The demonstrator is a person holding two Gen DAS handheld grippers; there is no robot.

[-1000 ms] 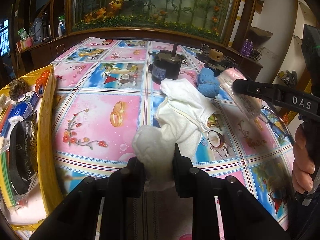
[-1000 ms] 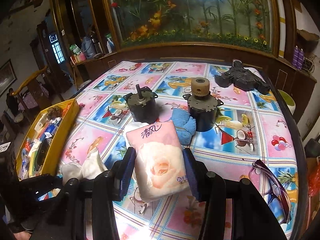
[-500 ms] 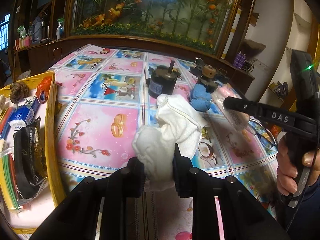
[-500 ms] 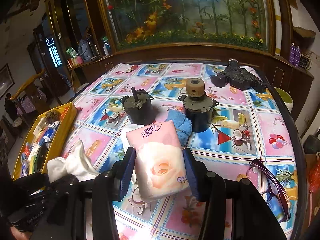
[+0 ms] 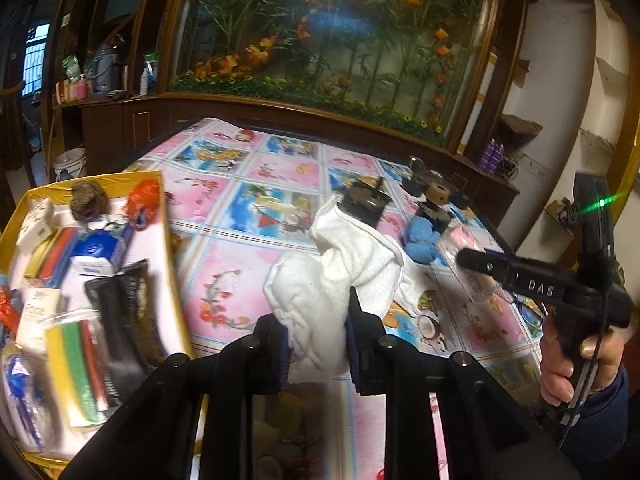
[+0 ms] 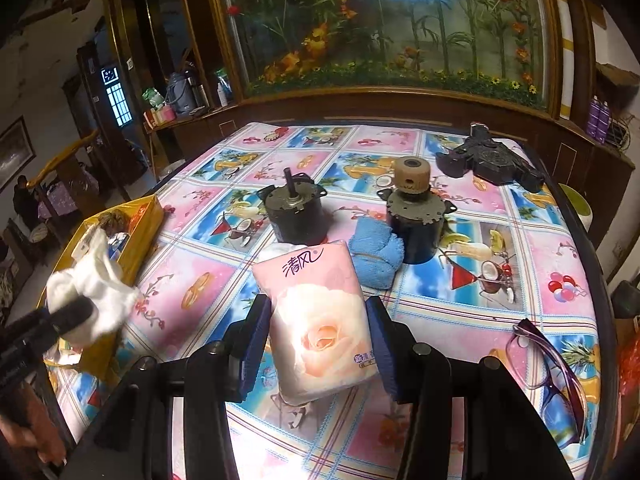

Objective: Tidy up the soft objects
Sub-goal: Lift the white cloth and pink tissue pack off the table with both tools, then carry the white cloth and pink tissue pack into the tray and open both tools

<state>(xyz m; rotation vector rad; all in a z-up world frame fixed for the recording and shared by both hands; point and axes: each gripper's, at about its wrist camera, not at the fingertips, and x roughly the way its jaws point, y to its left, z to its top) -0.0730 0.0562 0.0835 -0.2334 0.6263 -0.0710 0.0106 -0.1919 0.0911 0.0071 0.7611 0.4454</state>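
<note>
Above patterned tablecloth [image 6: 460,312], left claw [image 5: 316,344] pinches white cloth [image 5: 320,300] (lifted); right claw [image 6: 316,344] clamps tissue pack [image 6: 320,328].

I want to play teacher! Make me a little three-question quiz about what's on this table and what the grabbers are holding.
1. True or false: the left gripper is shut on a crumpled white cloth.
2. What does the right gripper hold? A) blue fuzzy cloth B) pink tissue pack with a rose C) purple-framed glasses
3. Fill in: the blue fuzzy cloth lies against the dark motor with the ____ cap.

Key: 1 true; 2 B, the pink tissue pack; 3 tan.
</note>
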